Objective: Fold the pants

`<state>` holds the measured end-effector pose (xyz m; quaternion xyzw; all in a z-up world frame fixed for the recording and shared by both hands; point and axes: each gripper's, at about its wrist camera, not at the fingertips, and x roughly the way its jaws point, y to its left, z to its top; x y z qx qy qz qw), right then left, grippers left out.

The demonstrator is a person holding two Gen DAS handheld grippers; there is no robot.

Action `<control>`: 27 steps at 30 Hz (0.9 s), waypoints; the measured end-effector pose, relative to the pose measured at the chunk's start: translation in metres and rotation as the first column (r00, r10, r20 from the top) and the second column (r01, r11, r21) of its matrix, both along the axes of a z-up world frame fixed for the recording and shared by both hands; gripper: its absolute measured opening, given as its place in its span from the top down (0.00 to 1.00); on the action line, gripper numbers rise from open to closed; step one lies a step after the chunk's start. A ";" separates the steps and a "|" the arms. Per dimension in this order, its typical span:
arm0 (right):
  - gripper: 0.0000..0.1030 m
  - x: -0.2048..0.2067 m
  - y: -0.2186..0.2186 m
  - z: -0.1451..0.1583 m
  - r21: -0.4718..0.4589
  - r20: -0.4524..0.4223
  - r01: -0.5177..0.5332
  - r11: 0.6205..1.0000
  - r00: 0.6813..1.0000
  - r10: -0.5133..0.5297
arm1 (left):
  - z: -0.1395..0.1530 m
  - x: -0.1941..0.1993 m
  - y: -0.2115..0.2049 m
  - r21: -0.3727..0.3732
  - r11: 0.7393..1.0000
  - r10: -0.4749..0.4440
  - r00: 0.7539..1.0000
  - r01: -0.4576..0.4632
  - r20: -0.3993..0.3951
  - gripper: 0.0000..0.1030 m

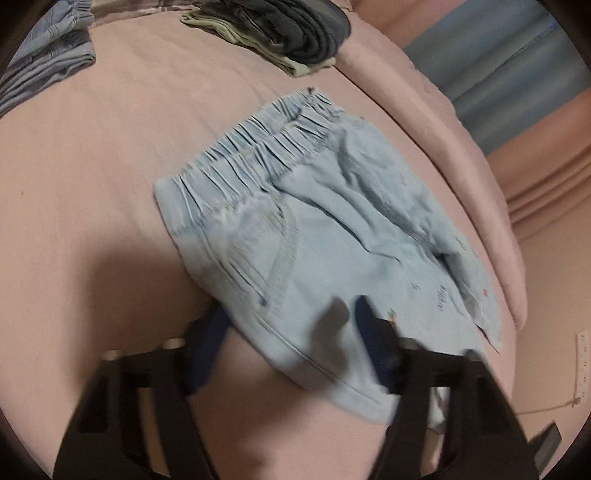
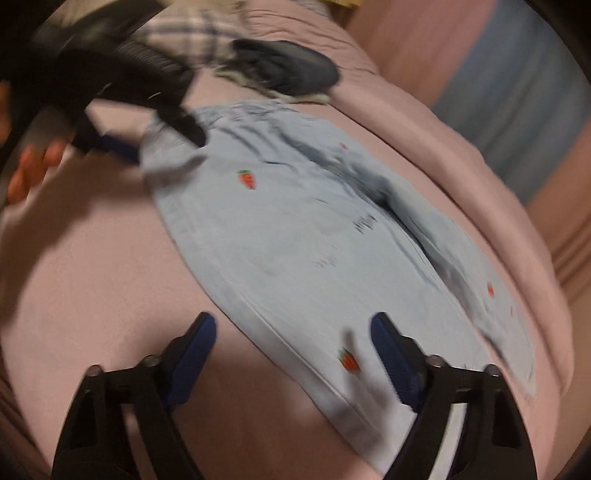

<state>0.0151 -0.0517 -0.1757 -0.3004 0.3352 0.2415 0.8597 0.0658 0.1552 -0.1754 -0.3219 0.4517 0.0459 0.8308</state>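
Light blue pants [image 1: 332,236] with small carrot prints lie flat on the pink bed, the gathered elastic waistband [image 1: 258,155] toward the far side. My left gripper [image 1: 290,328] is open and straddles the near edge close to the waistband, its left finger partly hidden behind the fabric. In the right wrist view the pants [image 2: 295,221] stretch away, and my right gripper [image 2: 293,341] is open across their near edge, beside a carrot print. The left gripper [image 2: 162,142] shows there at the far corner, held by a hand [image 2: 33,166].
The pink bedsheet [image 1: 92,184] covers the bed. A dark grey and green clothes pile [image 1: 295,33] and blue striped folded cloth [image 1: 44,62] lie at the far side. The dark pile [image 2: 288,70] and a plaid cloth [image 2: 192,26] sit beyond the pants. The bed edge [image 1: 491,221] drops off on the right.
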 end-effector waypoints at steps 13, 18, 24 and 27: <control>0.91 0.000 0.023 0.000 -0.035 -0.057 -0.120 0.992 0.991 0.118 | 0.001 -0.013 0.006 0.146 0.988 -0.055 0.998 0.056 -0.012 0.80; 0.88 0.000 0.009 0.011 0.077 -0.111 -0.096 0.992 0.988 0.104 | 0.023 -0.021 -0.002 0.289 0.950 -0.117 0.993 0.119 -0.024 0.66; 0.86 0.039 -0.060 0.035 0.204 -0.176 0.171 0.964 0.975 -0.136 | 0.041 -0.001 -0.036 0.420 0.881 -0.252 0.967 0.216 0.030 0.49; 0.86 0.057 -0.106 0.025 0.149 -0.208 0.353 0.924 0.924 -0.320 | 0.032 0.014 -0.068 0.532 0.792 -0.344 0.939 0.299 -0.015 0.49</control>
